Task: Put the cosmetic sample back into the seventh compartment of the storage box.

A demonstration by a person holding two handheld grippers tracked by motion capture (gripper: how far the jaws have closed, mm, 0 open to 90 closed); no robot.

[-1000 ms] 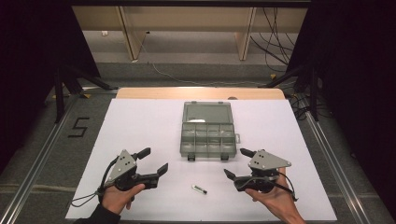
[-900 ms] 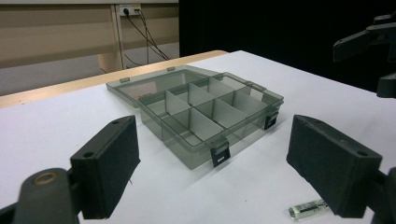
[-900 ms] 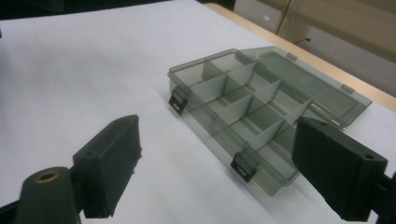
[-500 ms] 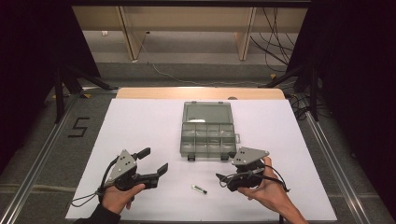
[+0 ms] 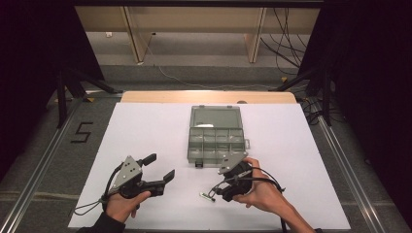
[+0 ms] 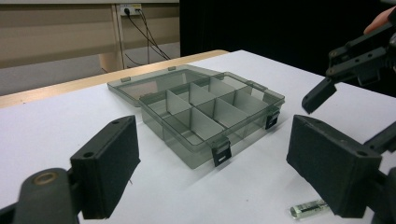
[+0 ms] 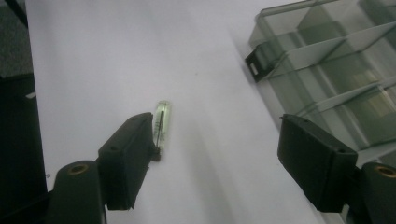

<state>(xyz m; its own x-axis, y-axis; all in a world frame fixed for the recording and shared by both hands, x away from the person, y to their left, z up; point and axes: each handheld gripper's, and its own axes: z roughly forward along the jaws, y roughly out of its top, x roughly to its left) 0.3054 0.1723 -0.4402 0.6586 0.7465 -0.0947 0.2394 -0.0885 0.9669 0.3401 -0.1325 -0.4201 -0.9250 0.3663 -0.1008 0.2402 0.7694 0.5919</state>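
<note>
The right gripper (image 7: pixel 215 158), jaws apart and just been closing, approaches the small vial (image 7: pixel 161 122), probably still untouched; next it must straddle it.

Clear grey plastic compartment box (image 5: pixel 215 141) sits mid-table on white table sheet (image 5: pixel 145 126), lid open on far side. Small clear glass vial (image 5: pixel 207 196) lies near of it, between left gripper (image 5: pixel 158 172) and right gripper (image 5: pixel 217 188).
</note>
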